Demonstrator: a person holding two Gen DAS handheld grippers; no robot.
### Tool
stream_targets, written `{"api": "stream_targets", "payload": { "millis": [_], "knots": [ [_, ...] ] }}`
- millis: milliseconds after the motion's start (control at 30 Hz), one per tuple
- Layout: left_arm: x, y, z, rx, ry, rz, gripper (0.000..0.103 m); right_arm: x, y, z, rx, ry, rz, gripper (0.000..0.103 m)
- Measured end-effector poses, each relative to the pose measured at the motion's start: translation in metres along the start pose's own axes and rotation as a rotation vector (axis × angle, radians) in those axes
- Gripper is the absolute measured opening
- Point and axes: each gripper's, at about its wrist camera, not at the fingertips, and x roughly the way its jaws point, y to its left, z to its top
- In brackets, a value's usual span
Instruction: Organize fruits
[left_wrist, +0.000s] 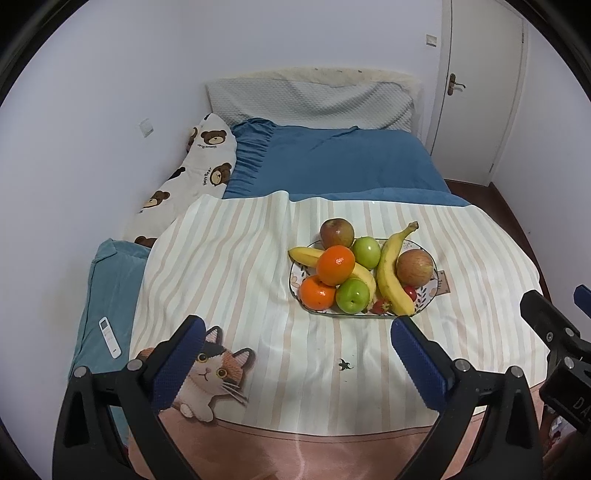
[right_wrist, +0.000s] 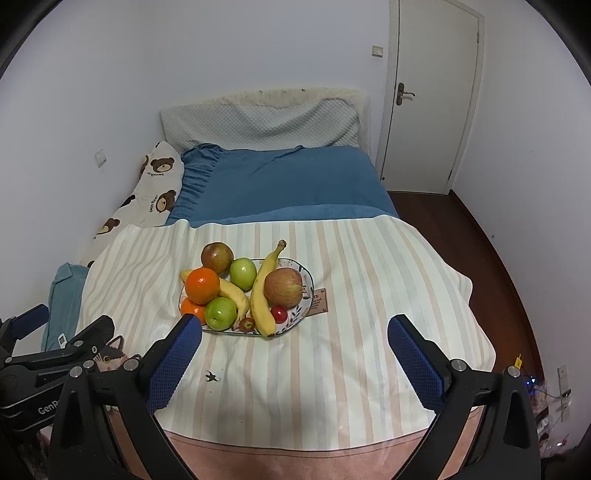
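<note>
An oval patterned plate (left_wrist: 434, 286) (right_wrist: 308, 282) rests on a striped blanket (left_wrist: 240, 277) on the bed. It is piled with two oranges (left_wrist: 335, 265) (right_wrist: 202, 284), two green apples (left_wrist: 352, 295) (right_wrist: 220, 313), two reddish apples (left_wrist: 414, 267) (right_wrist: 283, 288), two bananas (left_wrist: 391, 273) (right_wrist: 263, 291), and small red fruits (left_wrist: 410, 292) (right_wrist: 278, 313). My left gripper (left_wrist: 297, 334) hangs open, short of the plate's near rim. My right gripper (right_wrist: 295, 332) is open too, its left fingertip (right_wrist: 190, 325) in front of the lower orange. Both hold nothing.
A blue sheet (left_wrist: 340, 162), grey pillow (left_wrist: 314, 99) and bear-print pillow (left_wrist: 207, 155) lie beyond the blanket. A white remote (left_wrist: 110, 336) lies on a teal cushion at the left. A closed door (right_wrist: 432, 96) stands at the right, with dark floor (right_wrist: 498, 258) beside the bed.
</note>
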Motion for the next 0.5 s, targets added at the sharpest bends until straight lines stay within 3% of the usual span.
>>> {"api": "stream_targets", "payload": {
  "millis": [500],
  "knots": [
    [-0.0037, 0.0006, -0.0002, -0.004, -0.016, 0.008, 0.103, 0.0015, -0.0016, -0.0011, 0.004, -0.001, -0.004, 0.103]
  ]
}}
